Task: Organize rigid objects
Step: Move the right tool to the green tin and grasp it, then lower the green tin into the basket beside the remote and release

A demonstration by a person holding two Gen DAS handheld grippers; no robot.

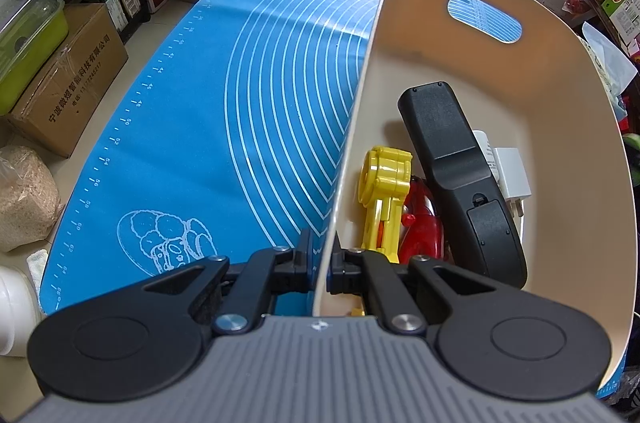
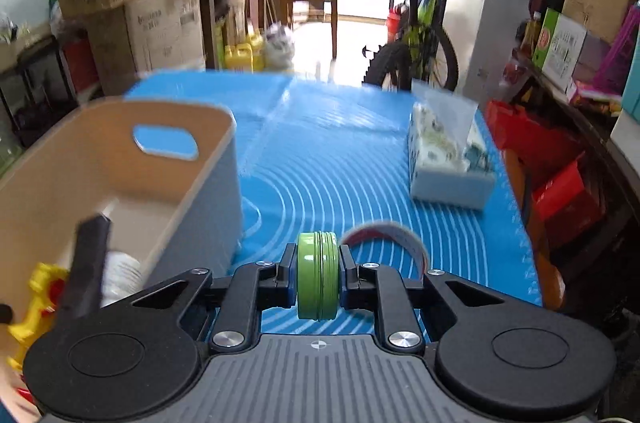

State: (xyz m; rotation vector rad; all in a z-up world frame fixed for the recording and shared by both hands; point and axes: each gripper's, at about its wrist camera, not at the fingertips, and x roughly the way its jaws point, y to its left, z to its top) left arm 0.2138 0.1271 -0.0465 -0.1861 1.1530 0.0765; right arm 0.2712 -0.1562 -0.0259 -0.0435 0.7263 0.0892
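Observation:
My left gripper (image 1: 323, 263) is shut on the near wall of a cream bin (image 1: 460, 35) that stands on the blue mat (image 1: 200, 103). Inside the bin lie a black remote (image 1: 460, 175), a yellow toy (image 1: 384, 191), a red toy (image 1: 422, 227) and a white plug adapter (image 1: 510, 175). My right gripper (image 2: 318, 277) is shut on a round green tin (image 2: 318, 275), held on edge above the mat (image 2: 340, 175), just right of the bin (image 2: 120, 167). The remote (image 2: 90, 263) and yellow toy (image 2: 34, 299) show in the bin.
A roll of tape (image 2: 394, 243) lies on the mat just beyond the right gripper. A tissue pack (image 2: 448, 163) lies at the mat's far right. Cardboard boxes (image 1: 68, 75), shelves and a bicycle (image 2: 416, 35) stand around the table.

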